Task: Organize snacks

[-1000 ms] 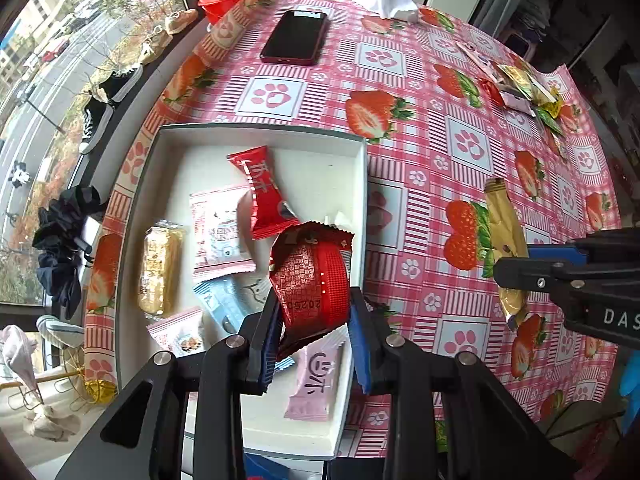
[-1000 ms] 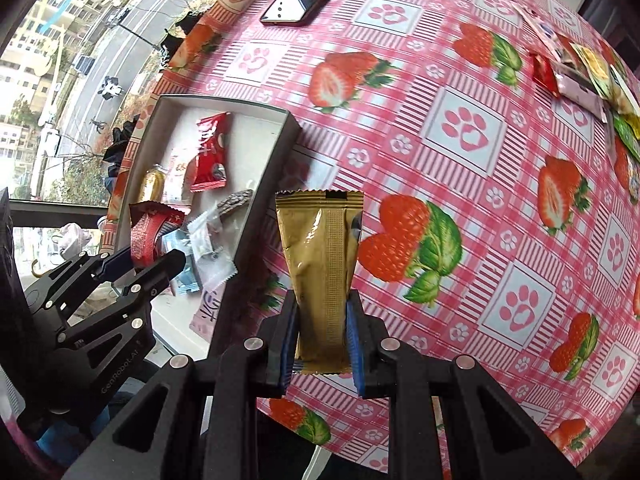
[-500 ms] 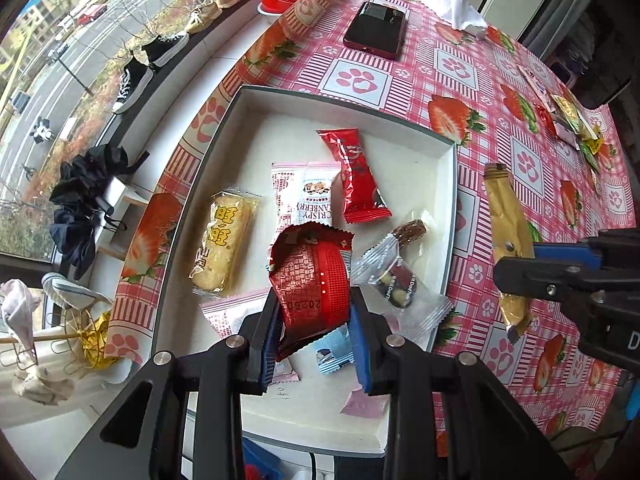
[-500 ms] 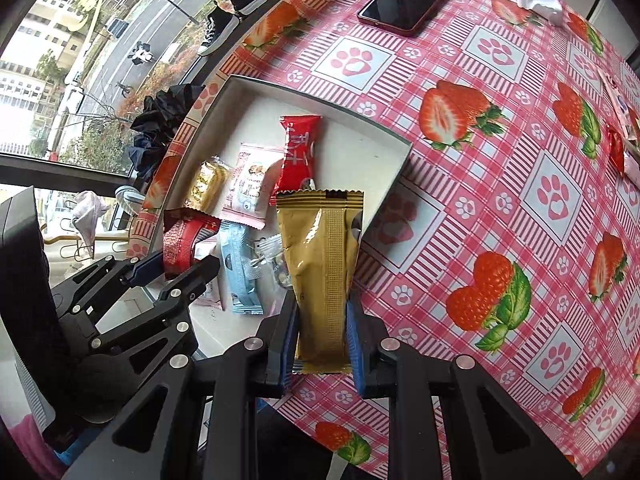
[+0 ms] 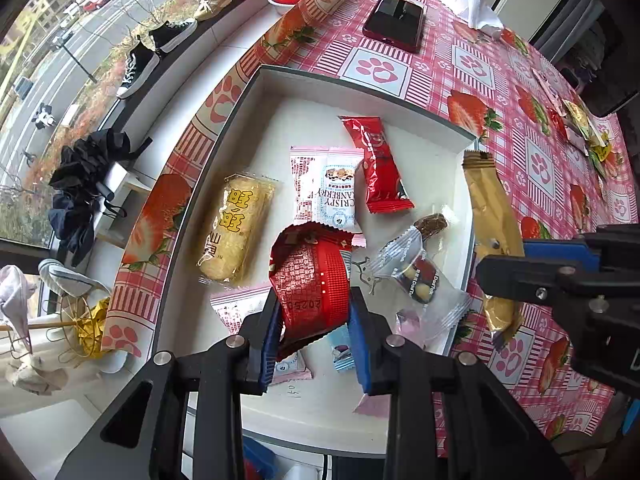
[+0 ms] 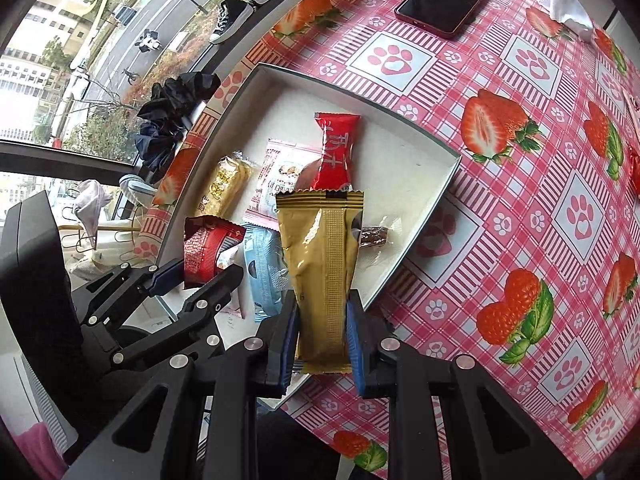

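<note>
Your white box [image 5: 352, 80] sits on the strawberry-and-paw tablecloth [image 5: 472, 64], shallow, square-cornered, with a dark outer rim. Inside it: a yellow rice-cracker pack [image 5: 236, 228], clear film with a bumpy biscuit showing; a white-and-pink cranberry pack [image 5: 326, 188], flat with crimped ends; a glossy red pillow pack [image 5: 378, 166]; a clear sachet [image 5: 420, 272] holding dark and pale pieces; a small brown wrapped bar [image 5: 432, 224]; a pale blue pack [image 6: 264, 276]; and pink packs low down, partly hidden by your fingers.

Your left gripper [image 5: 314, 334] is clenched on a crumpled red foil pack [image 5: 310, 280] with a fine grid print, held above the middle of the box. Your right gripper [image 6: 324, 340] is clenched on a long gold foil stick pack [image 6: 324, 276] with a centre seam and serrated top. It hangs over the box's right-hand wall; I can't say for sure from the fisheye views whether it is fully inside the rim.

A dark phone [image 5: 396, 20] in a red case and a white cloth [image 5: 468, 4] lie beyond the box, and more loose snacks [image 5: 576, 128] sit at the far right edge.

Against a second ago, both of your hands have shifted over the box: the gold pack was then well out over the tablecloth, and the red foil pack was near the box's right wall. Both grips are unchanged.
</note>
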Motion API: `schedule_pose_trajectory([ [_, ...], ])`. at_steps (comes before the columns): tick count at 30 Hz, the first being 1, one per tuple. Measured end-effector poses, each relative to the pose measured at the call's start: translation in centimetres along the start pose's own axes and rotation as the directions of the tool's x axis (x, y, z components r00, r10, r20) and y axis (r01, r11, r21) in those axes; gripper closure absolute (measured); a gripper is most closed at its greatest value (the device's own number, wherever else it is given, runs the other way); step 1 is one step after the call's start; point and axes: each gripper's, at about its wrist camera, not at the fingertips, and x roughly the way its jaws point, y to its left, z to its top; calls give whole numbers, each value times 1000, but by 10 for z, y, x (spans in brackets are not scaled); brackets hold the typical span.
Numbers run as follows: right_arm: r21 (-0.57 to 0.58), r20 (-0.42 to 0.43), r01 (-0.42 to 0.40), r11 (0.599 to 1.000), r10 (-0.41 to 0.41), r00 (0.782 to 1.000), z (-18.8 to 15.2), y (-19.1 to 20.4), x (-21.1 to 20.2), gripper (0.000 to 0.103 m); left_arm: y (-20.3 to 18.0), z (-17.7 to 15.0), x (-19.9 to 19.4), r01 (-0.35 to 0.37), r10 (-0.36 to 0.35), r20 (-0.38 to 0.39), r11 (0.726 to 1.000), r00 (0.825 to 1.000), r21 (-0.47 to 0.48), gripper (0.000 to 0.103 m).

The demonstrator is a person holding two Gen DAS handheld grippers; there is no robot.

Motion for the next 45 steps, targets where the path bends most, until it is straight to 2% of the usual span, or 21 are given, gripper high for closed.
schedule_pose_trajectory([
  [18, 7, -28, -3, 1000, 3, 1000, 16, 14, 28, 79, 13, 5, 14, -18, 17, -36, 999, 999, -35, 68],
  [20, 16, -40, -4, 1000, 4, 999, 15, 13, 31, 79, 13, 6, 15, -8, 6, -36, 999, 999, -42, 61],
  [22, 27, -53, -7, 1000, 8, 999, 14, 10, 35, 79, 14, 5, 14, 1, -2, -24, 999, 1000, -47, 36],
  [23, 31, -58, -6, 1000, 7, 998, 13, 8, 35, 78, 14, 4, 11, 0, -1, -11, 999, 1000, -46, 32],
  [24, 36, -60, -5, 999, 7, 998, 12, 7, 36, 73, 13, 4, 9, -1, 1, 2, 999, 1000, -44, 25],
  [25, 42, -61, -5, 999, 7, 998, 12, 5, 36, 66, 13, 4, 7, -1, 1, 10, 999, 1000, -43, 24],
  [26, 48, -56, 0, 999, 3, 998, 12, 3, 34, 41, 13, 4, 7, 4, -3, 11, 999, 1000, -43, 23],
  [27, 50, -43, 8, 999, -6, 999, 11, 2, 32, 28, 13, 5, 7, 10, -10, 3, 999, 1000, -44, 22],
  [29, 47, -29, 13, 999, -12, 1000, 11, 2, 27, 28, 11, 5, 9, -10, 10, -9, 999, 1000, -44, 21],
  [31, 46, -29, 13, 999, -12, 1000, 10, 1, 24, 28, 10, 5, 7, -43, 43, 2, 998, 999, -41, 7],
  [33, 45, -22, 19, 999, -18, 1000, 9, 0, 21, 28, 11, 5, 5, -42, 43, 12, 998, 999, -49, 0],
  [35, 49, -20, 24, 999, -23, 1000, 8, -1, 19, 27, 9, 7, 1, -54, 56, 27, 997, 998, -50, 0],
  [38, 56, -6, 41, 998, -41, 999, 4, -3, 14, 6, 7, 10, -2, -113, 114, 20, 992, 993, -49, 0],
  [39, 57, 1, 49, 997, -49, 999, 3, -4, 12, 3, 7, 10, -3, -124, 125, 15, 991, 992, -50, 0],
  [45, 79, 10, 74, 994, -75, 997, -1, -11, 5, 1, 6, 8, -5, -117, 116, -13, 991, 993, -58, 0],
])
